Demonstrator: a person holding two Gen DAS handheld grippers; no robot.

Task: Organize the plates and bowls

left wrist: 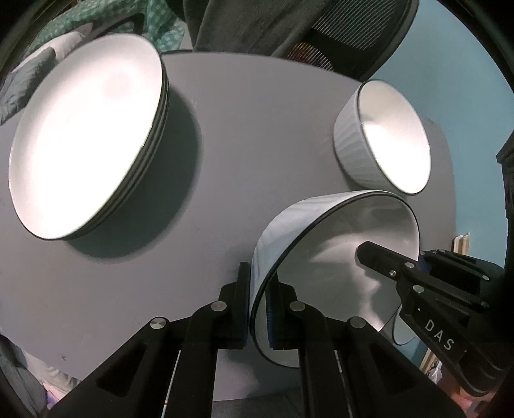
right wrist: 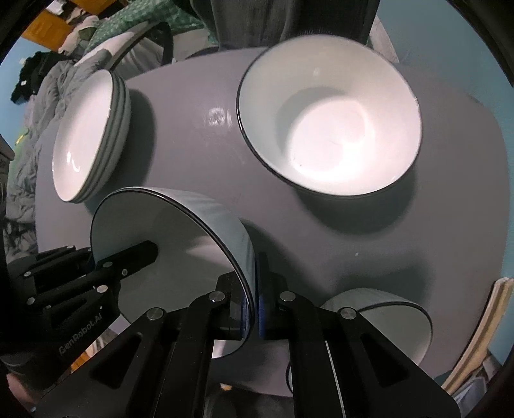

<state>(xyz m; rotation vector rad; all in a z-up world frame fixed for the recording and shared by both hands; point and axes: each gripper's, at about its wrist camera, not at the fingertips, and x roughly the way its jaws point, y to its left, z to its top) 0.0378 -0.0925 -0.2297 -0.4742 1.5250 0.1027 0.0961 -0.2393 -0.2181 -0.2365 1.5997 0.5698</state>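
Note:
Both grippers hold one white, dark-rimmed bowl [left wrist: 340, 267] above the round grey table [left wrist: 250, 135]. My left gripper [left wrist: 261, 308] is shut on its left rim. My right gripper [right wrist: 253, 305] is shut on the opposite rim of the same bowl [right wrist: 180, 244]. The right gripper also shows in the left wrist view [left wrist: 417, 289], and the left gripper in the right wrist view [right wrist: 106, 273]. A stack of white plates [left wrist: 90, 138] sits at the left, also seen in the right wrist view [right wrist: 90, 135]. A second bowl [left wrist: 385, 138] stands at the back right, large in the right wrist view [right wrist: 331, 119].
A third bowl [right wrist: 385, 324] sits at the table's near right edge under my right gripper. A chair with dark cloth [left wrist: 289, 25] stands behind the table. Bedding and clothes [right wrist: 48, 80] lie off to the left.

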